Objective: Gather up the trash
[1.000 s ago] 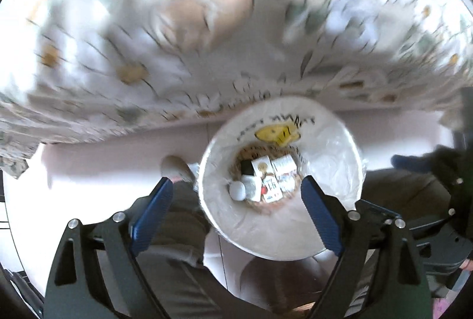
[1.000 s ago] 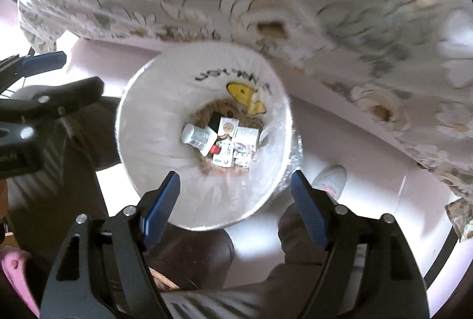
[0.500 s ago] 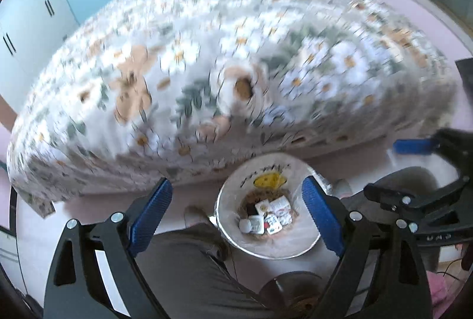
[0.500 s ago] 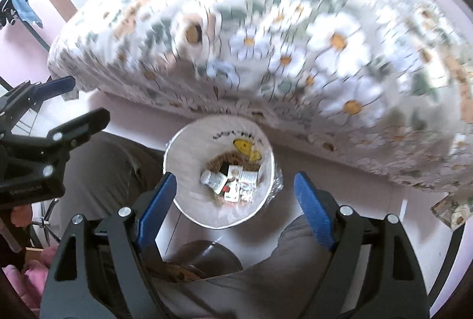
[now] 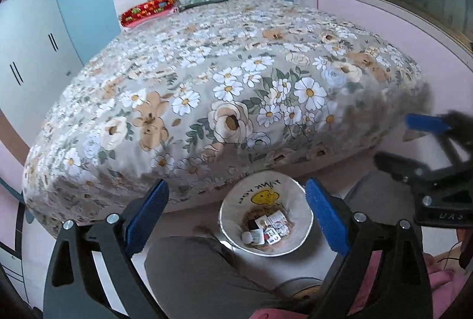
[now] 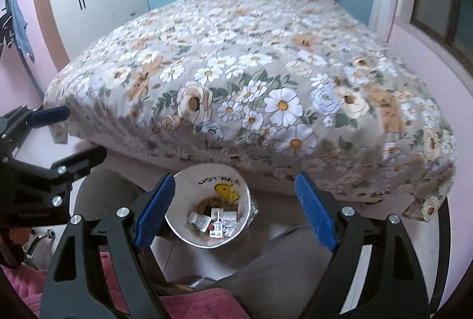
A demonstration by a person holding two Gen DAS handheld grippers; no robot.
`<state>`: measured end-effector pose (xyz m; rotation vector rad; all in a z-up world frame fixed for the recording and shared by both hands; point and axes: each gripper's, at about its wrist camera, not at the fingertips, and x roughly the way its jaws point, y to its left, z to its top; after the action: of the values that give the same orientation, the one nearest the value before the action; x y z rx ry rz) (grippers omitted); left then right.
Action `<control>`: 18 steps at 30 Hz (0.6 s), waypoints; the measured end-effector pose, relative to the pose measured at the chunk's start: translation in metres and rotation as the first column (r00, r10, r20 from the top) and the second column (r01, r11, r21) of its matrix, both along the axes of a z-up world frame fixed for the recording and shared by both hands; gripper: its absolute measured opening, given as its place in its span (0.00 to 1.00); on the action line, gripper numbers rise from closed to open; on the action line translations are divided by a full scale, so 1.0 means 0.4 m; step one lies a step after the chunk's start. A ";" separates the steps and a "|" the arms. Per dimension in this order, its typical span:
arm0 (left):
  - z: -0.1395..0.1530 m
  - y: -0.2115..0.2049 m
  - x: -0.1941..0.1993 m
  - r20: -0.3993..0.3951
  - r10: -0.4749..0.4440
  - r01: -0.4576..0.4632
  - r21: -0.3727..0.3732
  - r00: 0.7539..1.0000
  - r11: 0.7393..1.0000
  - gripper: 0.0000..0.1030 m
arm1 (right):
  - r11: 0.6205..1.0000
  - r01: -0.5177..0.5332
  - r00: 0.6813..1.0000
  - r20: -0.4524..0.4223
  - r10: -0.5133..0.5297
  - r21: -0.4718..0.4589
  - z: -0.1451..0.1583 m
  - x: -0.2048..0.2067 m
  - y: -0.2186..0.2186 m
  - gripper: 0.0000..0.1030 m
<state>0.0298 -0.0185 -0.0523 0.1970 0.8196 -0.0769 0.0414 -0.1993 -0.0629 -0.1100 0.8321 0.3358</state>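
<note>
Two views here. Left wrist: the left gripper (image 5: 236,211), jaws opening with nothing between them, hangs above the trash bin (image 5: 233,205), a round bin with a thin crinkly liner, just beside the floral bed (image 5: 224,88). The trash (image 5: 267,229) in the bin looks like light little packets and a small bottle; pinch edges gently.

Right wrist: the right gripper (image 6: 235,206), jaws opening, also empty, over the same bin.

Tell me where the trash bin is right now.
In both wrist views the trash bin stands on the floor at bottom centre, against the foot of the floral bed, between the person's knees, with trash inside.
</note>
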 end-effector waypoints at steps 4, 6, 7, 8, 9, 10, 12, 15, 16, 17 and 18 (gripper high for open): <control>0.007 -0.004 -0.023 0.001 -0.013 0.013 -0.014 1.000 1.000 0.92 | 1.000 0.010 0.998 0.055 -0.009 -0.004 0.019 -0.043 0.002 0.80; 0.008 -0.009 -0.031 -0.001 -0.018 0.017 -0.015 1.000 1.000 0.92 | 1.000 0.007 0.997 0.073 -0.007 -0.007 0.031 -0.058 0.008 0.80; 0.008 -0.009 -0.034 0.001 -0.017 0.017 -0.013 1.000 1.000 0.92 | 1.000 0.005 0.997 0.080 -0.005 -0.006 0.035 -0.064 0.011 0.80; 0.009 -0.009 -0.040 0.003 -0.019 0.019 -0.013 1.000 1.000 0.92 | 1.000 0.004 0.996 0.087 -0.003 -0.006 0.039 -0.071 0.013 0.80; 0.011 -0.009 -0.044 0.007 -0.018 0.018 -0.013 1.000 1.000 0.92 | 1.000 0.006 0.995 0.096 -0.005 -0.011 0.043 -0.078 0.014 0.81; 0.015 -0.008 -0.050 0.014 -0.016 0.017 -0.013 1.000 1.000 0.92 | 1.000 0.008 0.994 0.105 -0.006 -0.023 0.045 -0.084 0.020 0.81; 0.020 -0.006 -0.059 0.023 -0.011 0.012 -0.014 1.000 1.000 0.92 | 0.999 0.013 0.994 0.113 -0.009 -0.035 0.048 -0.090 0.025 0.82; 0.027 -0.004 -0.068 0.035 -0.009 0.010 -0.009 0.999 1.000 0.92 | 0.999 0.028 0.993 0.120 -0.022 -0.046 0.050 -0.096 0.027 0.82; 0.031 -0.004 -0.073 0.042 -0.009 0.010 -0.008 0.999 1.000 0.92 | 0.999 0.031 0.992 0.122 -0.026 -0.044 0.051 -0.097 0.027 0.82; 0.033 -0.004 -0.076 0.045 -0.008 0.009 -0.006 0.999 1.000 0.92 | 0.998 0.034 0.992 0.123 -0.029 -0.044 0.052 -0.100 0.026 0.82; 0.035 -0.002 -0.078 0.050 -0.005 0.005 -0.004 0.999 1.000 0.92 | 0.998 0.039 0.991 0.126 -0.033 -0.041 0.054 -0.102 0.024 0.82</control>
<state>-0.0015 -0.0195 -0.0385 0.1961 0.7695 -0.0786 0.0007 -0.1897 -0.0414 -0.1551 0.7159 0.2738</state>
